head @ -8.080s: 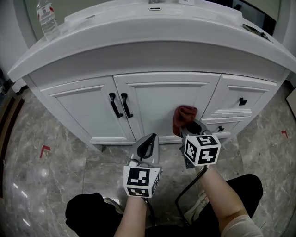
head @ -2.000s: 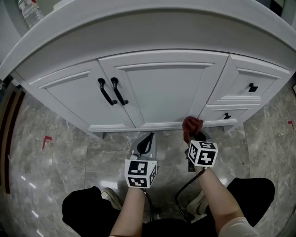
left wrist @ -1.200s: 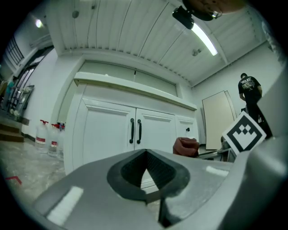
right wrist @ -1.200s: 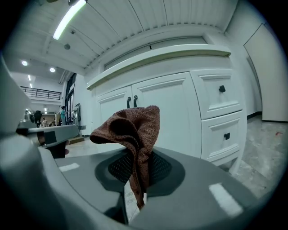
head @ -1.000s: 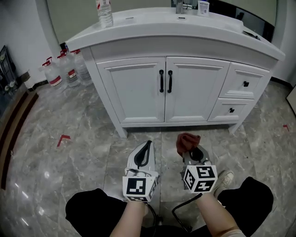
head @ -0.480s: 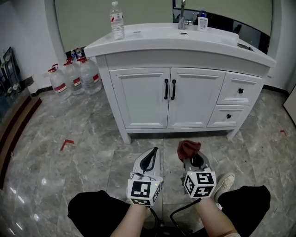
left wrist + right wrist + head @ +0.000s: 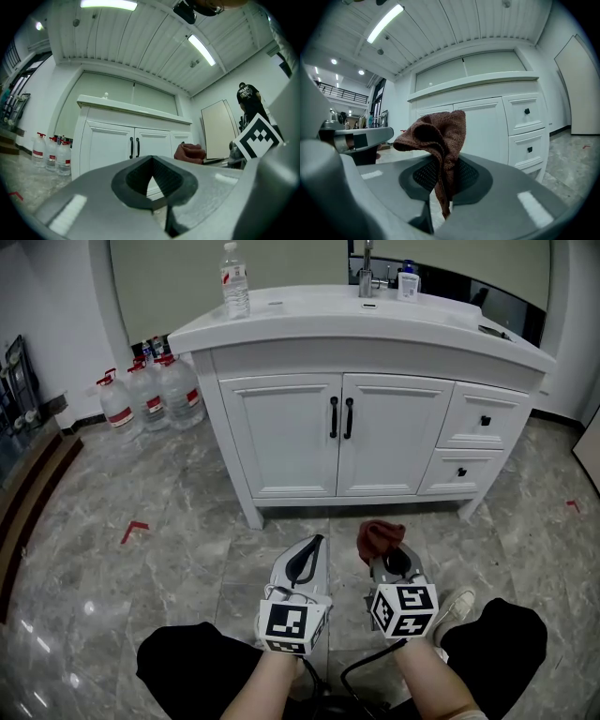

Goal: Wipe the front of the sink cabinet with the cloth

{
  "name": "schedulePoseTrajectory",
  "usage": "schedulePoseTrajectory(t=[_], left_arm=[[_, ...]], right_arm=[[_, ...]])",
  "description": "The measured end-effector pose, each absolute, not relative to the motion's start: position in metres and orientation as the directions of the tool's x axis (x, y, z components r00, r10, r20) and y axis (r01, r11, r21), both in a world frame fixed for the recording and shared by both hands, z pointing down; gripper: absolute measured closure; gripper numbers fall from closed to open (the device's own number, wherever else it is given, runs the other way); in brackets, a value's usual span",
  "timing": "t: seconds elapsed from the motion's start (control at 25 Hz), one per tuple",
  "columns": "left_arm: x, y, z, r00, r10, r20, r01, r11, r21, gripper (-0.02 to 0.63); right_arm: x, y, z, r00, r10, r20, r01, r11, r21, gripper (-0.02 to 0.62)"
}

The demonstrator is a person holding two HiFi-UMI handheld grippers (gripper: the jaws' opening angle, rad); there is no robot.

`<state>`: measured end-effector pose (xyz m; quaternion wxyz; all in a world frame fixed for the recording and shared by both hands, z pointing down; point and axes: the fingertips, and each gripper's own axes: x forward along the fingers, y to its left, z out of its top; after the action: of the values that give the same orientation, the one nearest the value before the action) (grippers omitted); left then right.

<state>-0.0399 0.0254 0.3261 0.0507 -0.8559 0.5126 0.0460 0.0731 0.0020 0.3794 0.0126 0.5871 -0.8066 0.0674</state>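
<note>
The right gripper [image 7: 387, 559], pinching the crumpled rust-brown cloth [image 7: 379, 534], faces the white panelled sink cabinet front [image 7: 281, 437], well apart ahead.

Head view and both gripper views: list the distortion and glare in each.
Head view: countertop bows, shiny floor shows glare spots. Left gripper view: black round corners, ceiling lights blown out. Right gripper view: cabinet curves, cloth looks sharp.

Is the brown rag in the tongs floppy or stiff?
Probably floppy: the cloth droops in soft folds over the right tongs. It is likely light, since only a thin pinched bit holds it up. Its knitted surface probably grips rather than slips.
</note>
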Motion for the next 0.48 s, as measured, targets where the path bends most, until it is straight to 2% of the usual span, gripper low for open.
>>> schedulePoseTrajectory(t=[0.48], left_arm=[[-0.0404, 0.0236, 0.3311, 0.465, -0.878, -0.116, -0.885, -0.464, -0.036, 0.606]], right_arm=[[0.0745, 0.0032, 0.3883, -0.324, -0.939, 0.115, -0.940, 0.305, -0.154, 0.512]])
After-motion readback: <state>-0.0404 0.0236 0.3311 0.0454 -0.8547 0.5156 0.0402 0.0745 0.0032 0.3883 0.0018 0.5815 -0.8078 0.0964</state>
